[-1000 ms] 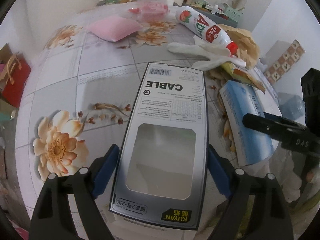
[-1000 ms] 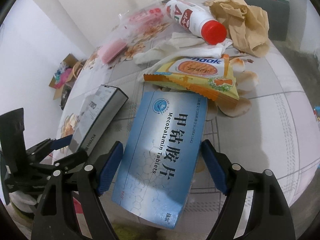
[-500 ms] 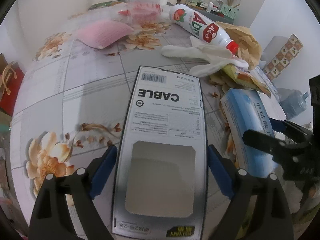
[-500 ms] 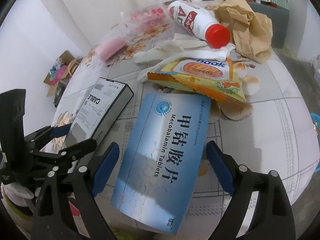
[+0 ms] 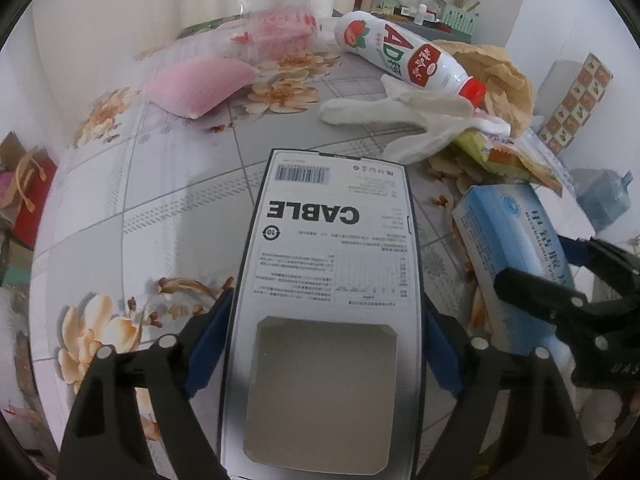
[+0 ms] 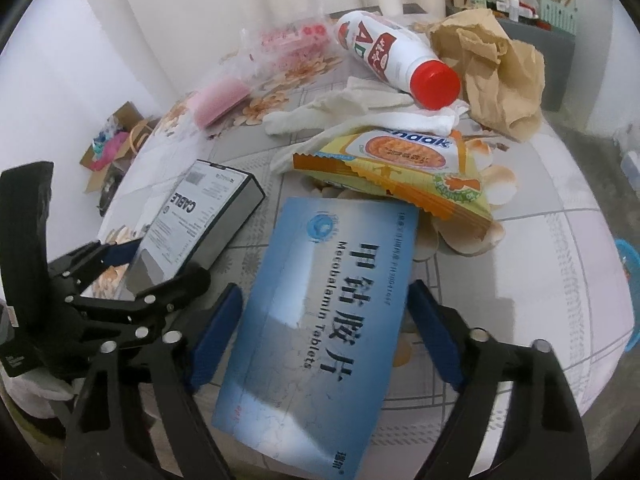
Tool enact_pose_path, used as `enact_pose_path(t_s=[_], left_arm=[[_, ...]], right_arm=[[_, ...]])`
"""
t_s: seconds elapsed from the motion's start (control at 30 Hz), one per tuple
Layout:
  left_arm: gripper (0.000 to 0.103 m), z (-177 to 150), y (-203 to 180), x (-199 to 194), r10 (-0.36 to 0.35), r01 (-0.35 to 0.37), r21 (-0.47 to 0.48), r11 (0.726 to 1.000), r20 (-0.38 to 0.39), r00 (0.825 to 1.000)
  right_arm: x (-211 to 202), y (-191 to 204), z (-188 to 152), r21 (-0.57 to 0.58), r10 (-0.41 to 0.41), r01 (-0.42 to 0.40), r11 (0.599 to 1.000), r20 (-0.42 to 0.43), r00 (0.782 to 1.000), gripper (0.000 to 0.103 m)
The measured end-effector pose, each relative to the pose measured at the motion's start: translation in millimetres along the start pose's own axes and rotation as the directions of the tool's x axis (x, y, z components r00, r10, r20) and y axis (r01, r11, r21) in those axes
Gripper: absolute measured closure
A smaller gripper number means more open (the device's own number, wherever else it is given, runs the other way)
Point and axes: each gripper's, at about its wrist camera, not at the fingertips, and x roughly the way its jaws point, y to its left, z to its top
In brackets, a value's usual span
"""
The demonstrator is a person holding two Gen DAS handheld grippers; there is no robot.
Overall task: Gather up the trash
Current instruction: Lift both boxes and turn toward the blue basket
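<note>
A grey box marked CABLE [image 5: 332,248] lies flat on the flowered table [image 5: 120,200]. My left gripper [image 5: 326,304] straddles its near half, and its jaws are closing with the blue pads against the box's long sides. To its right lies a blue tablet box [image 6: 320,300] between the pads of my right gripper [image 6: 325,292], whose jaws are also closing onto its sides. Behind the boxes lie a yellow snack wrapper [image 6: 400,160], a white glove [image 5: 400,108], a red-capped drink bottle [image 5: 404,52] and crumpled brown paper [image 6: 496,72].
A pink pouch [image 5: 200,84] and a clear plastic pack [image 5: 276,32] lie at the far left of the table, with a paper cup [image 5: 322,4] behind them. The two grippers stand close side by side. Bags [image 5: 28,200] sit on the floor to the left.
My left gripper has slid forward along the cable box, whose near end now runs out of the view. Both pairs of jaws eased apart slightly and have come back in.
</note>
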Motion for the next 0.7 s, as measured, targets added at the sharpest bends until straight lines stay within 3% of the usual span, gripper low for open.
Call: enact_pose_path(t_s=[0.37,0.7], left_arm=[[0.021,-8,2,-14,-0.009,0.01,-0.038,0.999,0.025,1.0],[0.021,-3,-5,-58,-0.001,0.006,-0.035,0.999,0.133,0.991]], right_arm=[[-11,0,-4,-0.001,0.029,-0.029,1.0,0.02,0.999,0.029],[-38,5,0,-0.001,0.067,-0.067,0.998,0.081,0.994,0.03]])
